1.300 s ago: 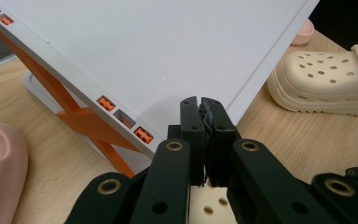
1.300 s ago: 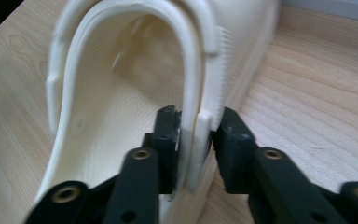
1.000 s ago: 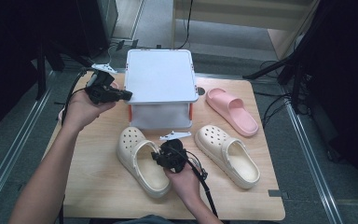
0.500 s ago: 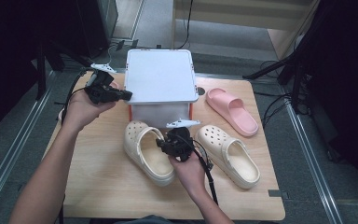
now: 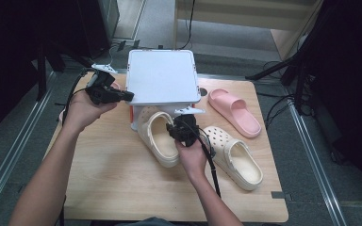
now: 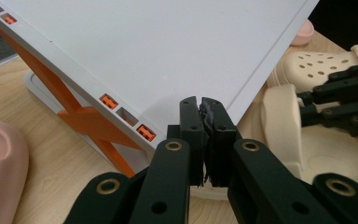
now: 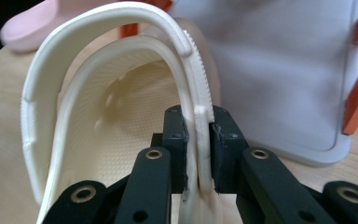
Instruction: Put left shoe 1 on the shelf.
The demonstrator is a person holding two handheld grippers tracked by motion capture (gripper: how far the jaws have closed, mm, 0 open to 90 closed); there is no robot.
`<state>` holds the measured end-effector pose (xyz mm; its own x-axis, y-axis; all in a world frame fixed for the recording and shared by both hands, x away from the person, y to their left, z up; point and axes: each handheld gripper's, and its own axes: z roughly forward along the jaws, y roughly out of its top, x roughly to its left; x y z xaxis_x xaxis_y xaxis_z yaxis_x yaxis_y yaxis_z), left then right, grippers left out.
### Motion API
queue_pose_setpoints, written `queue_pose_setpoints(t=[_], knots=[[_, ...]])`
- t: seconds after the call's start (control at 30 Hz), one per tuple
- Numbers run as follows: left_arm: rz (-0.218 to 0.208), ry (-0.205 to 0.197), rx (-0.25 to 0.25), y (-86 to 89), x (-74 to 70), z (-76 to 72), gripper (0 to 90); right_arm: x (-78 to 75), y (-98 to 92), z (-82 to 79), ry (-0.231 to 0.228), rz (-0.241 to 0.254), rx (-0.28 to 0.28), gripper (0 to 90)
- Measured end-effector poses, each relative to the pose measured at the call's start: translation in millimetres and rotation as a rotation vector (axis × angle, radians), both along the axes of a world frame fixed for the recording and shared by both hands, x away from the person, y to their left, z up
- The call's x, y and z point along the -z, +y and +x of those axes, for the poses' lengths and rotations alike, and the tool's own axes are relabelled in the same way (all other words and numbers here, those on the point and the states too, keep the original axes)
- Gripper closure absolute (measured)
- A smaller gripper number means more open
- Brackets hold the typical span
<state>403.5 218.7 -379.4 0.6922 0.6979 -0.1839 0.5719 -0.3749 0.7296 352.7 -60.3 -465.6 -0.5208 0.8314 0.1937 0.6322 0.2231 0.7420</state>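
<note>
A white shelf rack point(image 5: 160, 75) with orange legs stands at the back of the wooden table point(image 5: 118, 183). My left gripper point(image 5: 125, 96) is shut, and its tips point(image 6: 200, 102) lie at the near left corner of the rack's top point(image 6: 168, 51); I cannot tell whether it pinches the edge. My right gripper point(image 5: 181, 132) is shut on the side wall and strap of a cream clog point(image 5: 158, 139); the pads point(image 7: 196, 116) clamp the clog's rim point(image 7: 98, 107). The clog's toe lies under the rack's front edge.
A second cream clog point(image 5: 233, 157) lies right of the held one. A pink slide point(image 5: 233, 110) sits at the back right. Another pink shoe point(image 6: 0, 168) lies left of the rack. Cables trail from both grippers.
My right gripper has carried the cream clog away from the person and to the right, so its toe now sits under the rack. The left hand has stayed in place.
</note>
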Motion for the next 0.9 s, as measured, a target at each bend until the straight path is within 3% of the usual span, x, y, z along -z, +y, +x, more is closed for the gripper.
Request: queue_pose_setpoints(t=[0.2,0.3,0.4,0.53,0.63,0.77,0.9], knots=[[0.005,-0.004,-0.002,-0.6,-0.2,-0.4,87.3,9.1,1.8,14.8,-0.002,0.017,0.07,79.8],[0.001,-0.003,-0.002,-0.3,0.0,-0.2,87.3,13.9,12.9,18.7,-0.006,0.011,0.085,79.2],[0.003,-0.005,-0.002,-0.5,0.0,-0.4,86.9,18.2,21.2,21.0,0.004,-0.003,0.068,78.6],[0.005,-0.007,0.001,-0.4,0.0,-0.3,86.4,21.4,22.6,22.2,0.031,0.027,0.064,77.1],[0.002,-0.006,-0.001,-0.5,0.1,-0.3,86.2,20.7,21.3,21.3,0.051,0.046,0.024,68.5],[0.004,-0.007,0.0,-0.7,0.0,-0.3,86.0,17.7,18.0,16.4,0.051,0.042,-0.009,59.7],[0.003,-0.008,0.0,-0.8,0.1,-0.3,85.6,12.9,12.0,6.1,0.031,0.027,-0.03,57.6]])
